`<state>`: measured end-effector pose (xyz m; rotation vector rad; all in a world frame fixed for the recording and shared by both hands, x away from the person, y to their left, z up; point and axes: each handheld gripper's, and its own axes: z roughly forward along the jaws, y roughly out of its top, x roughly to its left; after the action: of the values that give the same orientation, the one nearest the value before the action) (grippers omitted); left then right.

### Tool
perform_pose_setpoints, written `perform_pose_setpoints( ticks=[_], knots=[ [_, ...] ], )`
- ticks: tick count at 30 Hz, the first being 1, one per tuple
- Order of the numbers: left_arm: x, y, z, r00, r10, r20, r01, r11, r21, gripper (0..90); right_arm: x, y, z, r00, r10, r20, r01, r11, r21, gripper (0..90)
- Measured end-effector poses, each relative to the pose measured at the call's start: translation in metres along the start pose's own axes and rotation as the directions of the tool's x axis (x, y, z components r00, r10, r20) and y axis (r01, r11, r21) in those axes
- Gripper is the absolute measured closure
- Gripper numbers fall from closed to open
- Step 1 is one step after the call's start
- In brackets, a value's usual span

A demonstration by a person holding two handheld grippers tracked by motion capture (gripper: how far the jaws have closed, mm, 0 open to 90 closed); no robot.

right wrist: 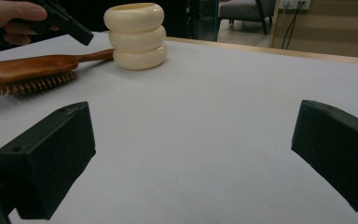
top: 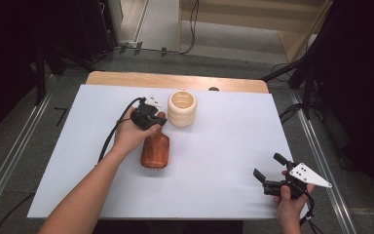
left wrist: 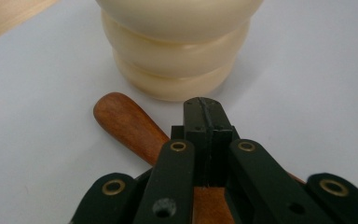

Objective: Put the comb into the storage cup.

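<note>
White desk [top: 214, 161] carries a wooden hairbrush [top: 155, 150] beside a cream ringed cup [top: 181, 108]. Left hand-held gripper [left wrist: 204, 109] hovers over the brush handle, jaws closed and empty; right hand-held gripper [top: 269, 171] gapes wide, holding nothing.

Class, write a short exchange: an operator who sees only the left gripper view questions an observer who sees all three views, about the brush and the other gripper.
Operator: The left gripper is shut above the brush handle, with nothing between its fingers. Which way do the bristles face?
Observer: Down, onto the table. The right gripper view shows them under the head.
Operator: Where is the right gripper?
Observer: At the table's near right corner, in the person's hand, with its fingers open and nothing between them.
</note>
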<state>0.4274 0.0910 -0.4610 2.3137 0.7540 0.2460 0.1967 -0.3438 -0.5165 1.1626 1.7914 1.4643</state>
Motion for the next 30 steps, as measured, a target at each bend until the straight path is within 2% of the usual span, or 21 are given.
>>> perform_pose_setpoints(
  ticks=[5, 10, 16, 24, 30],
  knots=[
    [0.003, -0.003, 0.013, 0.9997, -0.022, 0.009, 0.021, 0.9994, 0.027, 90.0, 0.000, 0.000, 0.001, 1.0000, -0.001, 0.004, 0.001, 1.000, 0.000, 0.0],
    [0.003, -0.004, 0.021, 0.9998, -0.019, -0.003, 0.019, 0.9986, 0.049, 90.0, 0.000, 0.000, 0.001, 1.0000, -0.001, 0.007, 0.001, 1.000, -0.001, 0.0],
    [0.001, -0.001, 0.032, 1.0000, -0.005, 0.004, 0.004, 0.9962, 0.087, 90.0, 0.000, 0.000, 0.001, 0.9999, 0.001, 0.011, -0.001, 1.000, 0.000, 0.0],
    [0.005, -0.005, 0.035, 1.0000, 0.001, -0.004, 0.000, 0.9921, 0.125, 90.0, 0.000, 0.000, 0.001, 0.9999, 0.002, 0.013, -0.002, 1.000, -0.002, 0.0],
    [0.011, -0.010, 0.026, 1.0000, 0.002, -0.008, -0.001, 0.9912, 0.132, 90.0, 0.000, 0.000, 0.001, 0.9999, 0.007, 0.013, -0.007, 1.000, -0.004, 0.0]
  ],
)
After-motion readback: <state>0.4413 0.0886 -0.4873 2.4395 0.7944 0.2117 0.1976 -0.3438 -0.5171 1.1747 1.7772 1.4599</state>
